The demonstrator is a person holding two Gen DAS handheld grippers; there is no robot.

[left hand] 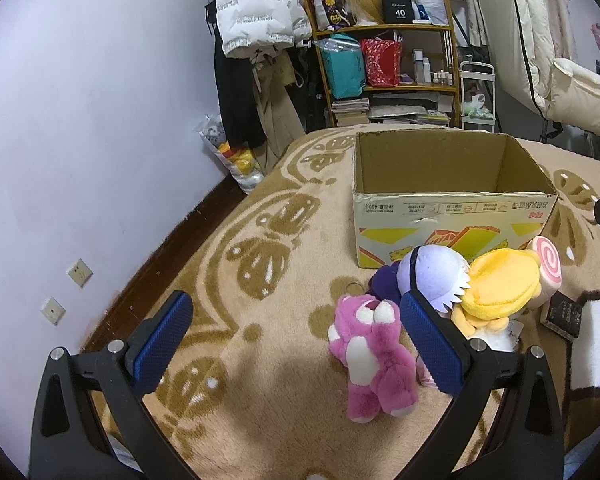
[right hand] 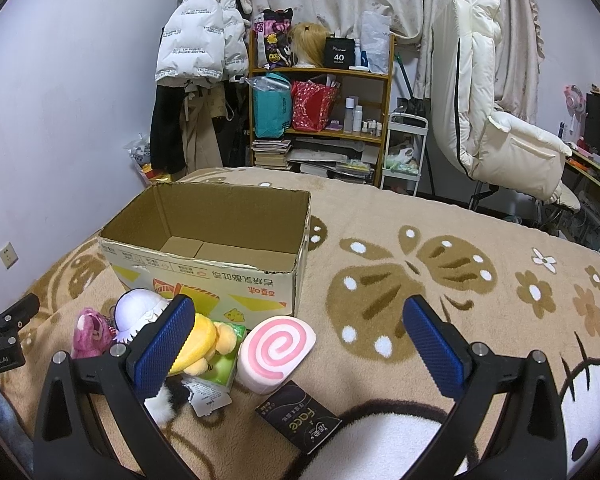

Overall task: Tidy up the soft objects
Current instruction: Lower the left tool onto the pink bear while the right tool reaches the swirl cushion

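An open, empty cardboard box [left hand: 452, 208] [right hand: 204, 276] stands on the beige patterned blanket [left hand: 260, 280] [right hand: 420, 280]. In front of it lie a pink plush bear [left hand: 374, 354] [right hand: 90, 330], a white-and-purple plush [left hand: 436, 272] [right hand: 138, 312], a yellow plush [left hand: 500, 292] [right hand: 204, 340] and a pink swirl cushion [left hand: 546, 264] [right hand: 274, 350]. My left gripper [left hand: 296, 316] is open and empty, just left of the bear. My right gripper [right hand: 298, 320] is open and empty, above the swirl cushion.
A green carton [right hand: 222, 368] lies under the yellow plush. A black packet [right hand: 298, 420] [left hand: 562, 316] lies near the front. A wooden shelf [right hand: 320, 120], hanging coats [right hand: 200, 40] and a cream chair [right hand: 500, 120] stand behind the bed. A wall [left hand: 100, 140] is on the left.
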